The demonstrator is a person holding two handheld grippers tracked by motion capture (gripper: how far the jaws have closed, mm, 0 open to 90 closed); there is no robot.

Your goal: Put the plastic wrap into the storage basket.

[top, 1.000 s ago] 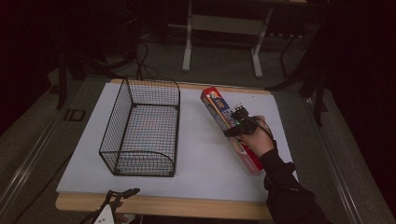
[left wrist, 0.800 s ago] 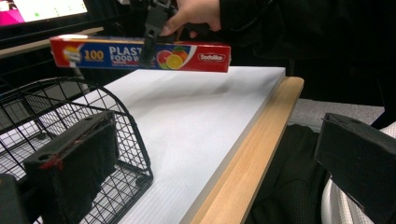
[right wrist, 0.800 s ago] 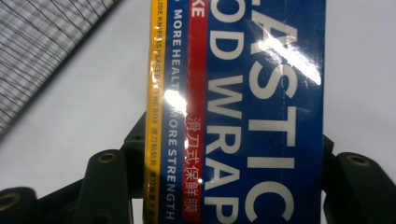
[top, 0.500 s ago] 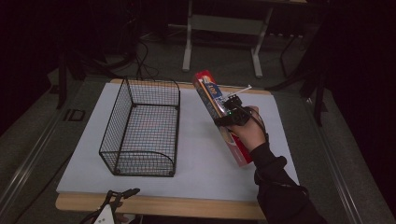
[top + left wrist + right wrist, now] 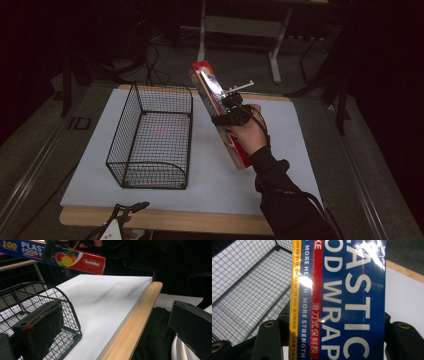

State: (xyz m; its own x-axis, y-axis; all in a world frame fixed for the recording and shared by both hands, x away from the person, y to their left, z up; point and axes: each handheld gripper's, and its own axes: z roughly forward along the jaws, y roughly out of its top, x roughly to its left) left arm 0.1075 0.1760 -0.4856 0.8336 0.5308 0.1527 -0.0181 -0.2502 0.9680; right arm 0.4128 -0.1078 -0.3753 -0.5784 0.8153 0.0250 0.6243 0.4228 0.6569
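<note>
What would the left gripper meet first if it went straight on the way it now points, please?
Probably the basket: its curved end wall stands just beyond the left gripper, on the left jaw's side. Between the open jaws the way runs over the table, and depth is unclear.

A rectangular table with a pale wooden top stands on a grey floor. A white sheet covers nearly all of the top, leaving a strip of wood bare along the near edge and a thin line along the far edge. On the left half of the sheet sits a black wire basket, long and open-topped, its lower, curved end facing the near edge.
</note>
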